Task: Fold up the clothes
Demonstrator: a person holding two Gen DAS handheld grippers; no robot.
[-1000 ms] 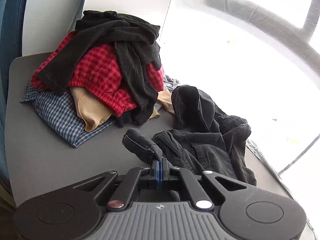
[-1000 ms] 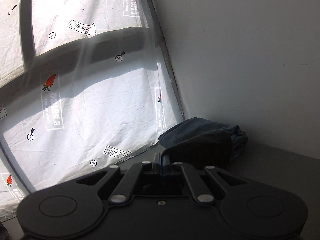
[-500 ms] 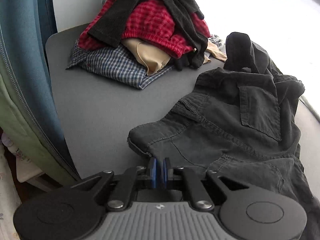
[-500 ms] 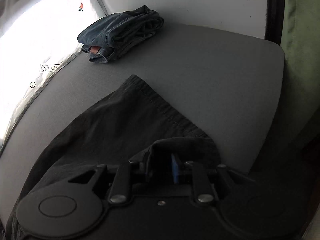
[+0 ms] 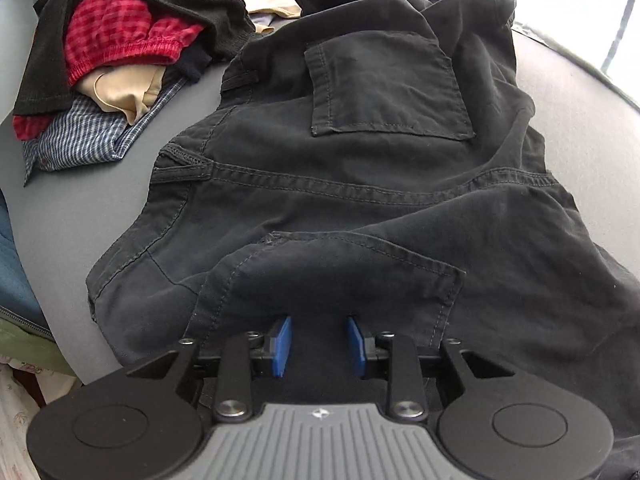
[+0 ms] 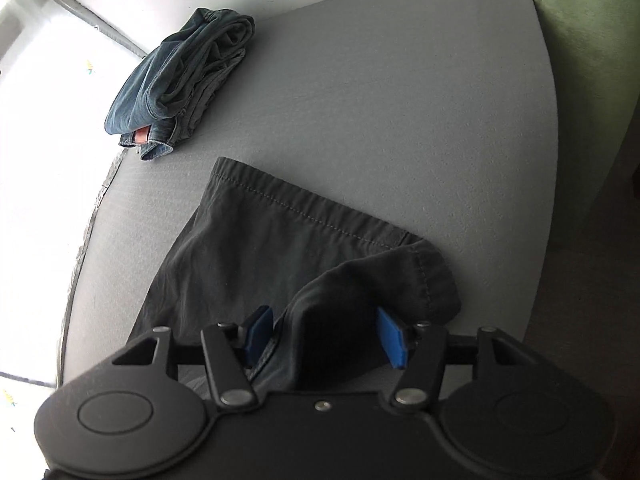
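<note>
On grey table (image 6: 400, 100), black trousers (image 5: 340, 160), tools apparently released

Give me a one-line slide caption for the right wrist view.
Open right gripper straddles a raised hem fold of the black pants on the grey table, folded jeans beyond.

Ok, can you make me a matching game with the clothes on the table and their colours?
Things:
1. shorts
2. jeans
3. checked top
4. shirt at the bottom of the pile

Colours:
A. red
B. blue and white checks
C. black
D. dark blue

Pairs: 1-C, 2-D, 3-A, 4-B
</note>
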